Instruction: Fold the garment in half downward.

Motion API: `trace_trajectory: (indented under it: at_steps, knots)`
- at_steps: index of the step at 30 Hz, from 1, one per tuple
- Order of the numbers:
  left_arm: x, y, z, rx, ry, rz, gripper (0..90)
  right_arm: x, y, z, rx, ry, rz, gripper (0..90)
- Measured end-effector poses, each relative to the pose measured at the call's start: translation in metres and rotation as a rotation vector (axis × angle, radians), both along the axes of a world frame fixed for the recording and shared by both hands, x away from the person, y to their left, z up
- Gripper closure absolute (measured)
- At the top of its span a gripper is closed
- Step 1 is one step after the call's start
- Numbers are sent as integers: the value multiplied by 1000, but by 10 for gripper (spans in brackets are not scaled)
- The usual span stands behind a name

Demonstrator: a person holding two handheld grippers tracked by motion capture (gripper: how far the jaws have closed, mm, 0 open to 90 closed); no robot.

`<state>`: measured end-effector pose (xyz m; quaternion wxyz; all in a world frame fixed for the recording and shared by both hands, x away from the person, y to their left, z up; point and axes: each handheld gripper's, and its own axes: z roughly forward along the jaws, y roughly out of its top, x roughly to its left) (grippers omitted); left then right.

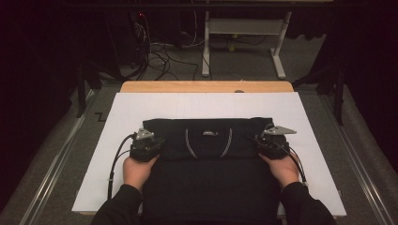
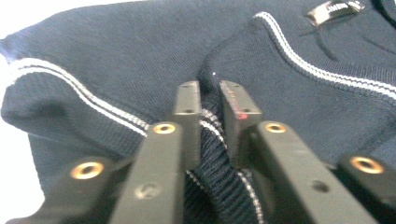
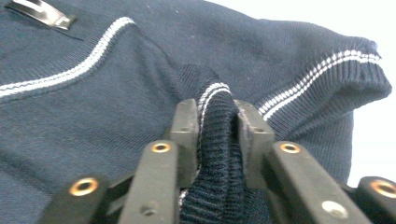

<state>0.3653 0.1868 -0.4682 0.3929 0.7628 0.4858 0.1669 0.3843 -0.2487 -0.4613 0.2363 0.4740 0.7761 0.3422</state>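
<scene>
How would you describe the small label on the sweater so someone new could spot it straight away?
On the white sheet covering the table lies a folded dark navy sweater. Near its far edge, two white-striped bands curve down to form a U-shaped neckline. The label sits inside that U, a small shiny tag, the only glossy patch on the knit.

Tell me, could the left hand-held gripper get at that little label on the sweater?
Probably yes: nothing lies between the left hand-held gripper and the label, but it is shut on the sweater and must let go first.
</scene>
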Motion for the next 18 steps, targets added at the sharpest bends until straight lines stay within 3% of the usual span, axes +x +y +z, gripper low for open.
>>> trace_trajectory:
  at_steps: [12, 18]
  knots:
    - [-25, 6, 20, -50, -107, -27, 779, -24, -1, 23, 44, -146, 27, 760]
    - [-36, 11, 34, -60, -138, -45, 779, -41, -7, 29, 78, -181, 43, 760]
